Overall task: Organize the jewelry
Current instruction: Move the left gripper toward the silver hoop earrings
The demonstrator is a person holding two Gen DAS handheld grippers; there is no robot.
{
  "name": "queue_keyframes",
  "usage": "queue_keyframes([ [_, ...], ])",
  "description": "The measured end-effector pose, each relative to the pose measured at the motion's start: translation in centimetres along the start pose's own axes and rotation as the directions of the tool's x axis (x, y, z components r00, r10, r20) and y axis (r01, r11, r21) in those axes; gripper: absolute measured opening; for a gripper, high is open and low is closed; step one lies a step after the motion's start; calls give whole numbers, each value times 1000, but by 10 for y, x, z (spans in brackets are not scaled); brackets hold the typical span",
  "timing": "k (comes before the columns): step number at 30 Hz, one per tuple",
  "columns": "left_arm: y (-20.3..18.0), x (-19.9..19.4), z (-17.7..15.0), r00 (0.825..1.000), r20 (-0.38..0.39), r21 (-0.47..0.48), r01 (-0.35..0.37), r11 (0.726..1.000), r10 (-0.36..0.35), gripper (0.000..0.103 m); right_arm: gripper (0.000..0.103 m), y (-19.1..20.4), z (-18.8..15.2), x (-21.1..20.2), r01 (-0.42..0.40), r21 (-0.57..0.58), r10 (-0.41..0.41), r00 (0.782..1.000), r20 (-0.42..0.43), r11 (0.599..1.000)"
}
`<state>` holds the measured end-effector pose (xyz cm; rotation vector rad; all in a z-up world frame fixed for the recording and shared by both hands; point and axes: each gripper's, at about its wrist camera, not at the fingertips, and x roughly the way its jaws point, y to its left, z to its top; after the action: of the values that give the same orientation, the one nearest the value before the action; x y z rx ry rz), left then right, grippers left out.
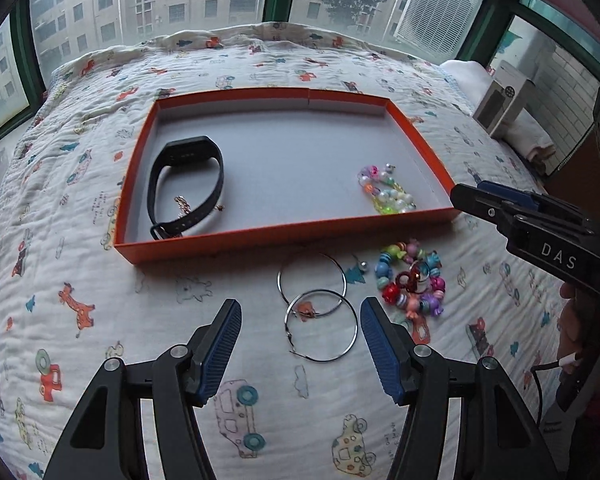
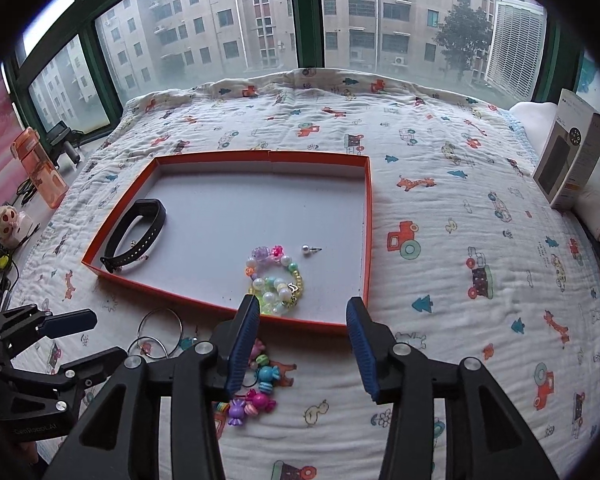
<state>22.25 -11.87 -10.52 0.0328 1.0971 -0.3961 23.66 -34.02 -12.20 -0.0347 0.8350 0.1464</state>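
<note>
Left wrist view showed the left gripper (image 1: 300,344) hovering with jaws well apart and empty over two thin silver hoop earrings (image 1: 318,312) on the printed white quilt (image 1: 80,280). At two o'clock from them lay a colourful candy-bead bracelet (image 1: 412,284). Inside the shallow orange cardboard tray (image 1: 284,242) sat a black wristband (image 1: 186,186) at nine o'clock and a pastel pearl-bead bracelet (image 1: 388,192) at four o'clock. Right gripper (image 2: 304,344) was partly open, holding nothing.

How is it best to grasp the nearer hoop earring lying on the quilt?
Grip the nearer hoop earring from above, across its thin wire rim on the near side, away from where the other hoop overlaps it. It lies flat, so only the rim offers purchase.
</note>
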Motion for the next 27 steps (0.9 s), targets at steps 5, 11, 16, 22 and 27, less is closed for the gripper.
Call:
queue_keyframes([
  [5,-12,14,-9,999,-33,39,-10,999,11,66,50,-2,-11,-5,4,-24,-4,1000,-3,1000],
  [11,-17,27,-11,998,-62,62,-18,998,22,66,50,-9,-20,-3,-15,-1,15,1000,-16,1000],
  [16,-21,34,-10,997,-54,92,-51,994,56,66,50,-13,-23,0,-24,8,24,999,-23,1000],
  [22,-25,38,-8,996,-44,117,-66,991,71,66,50,-16,-24,0,-35,20,35,999,-23,999],
  [27,-26,39,-9,996,-33,130,-79,988,84,63,50,-15,-27,0,-46,17,46,999,-29,999],
])
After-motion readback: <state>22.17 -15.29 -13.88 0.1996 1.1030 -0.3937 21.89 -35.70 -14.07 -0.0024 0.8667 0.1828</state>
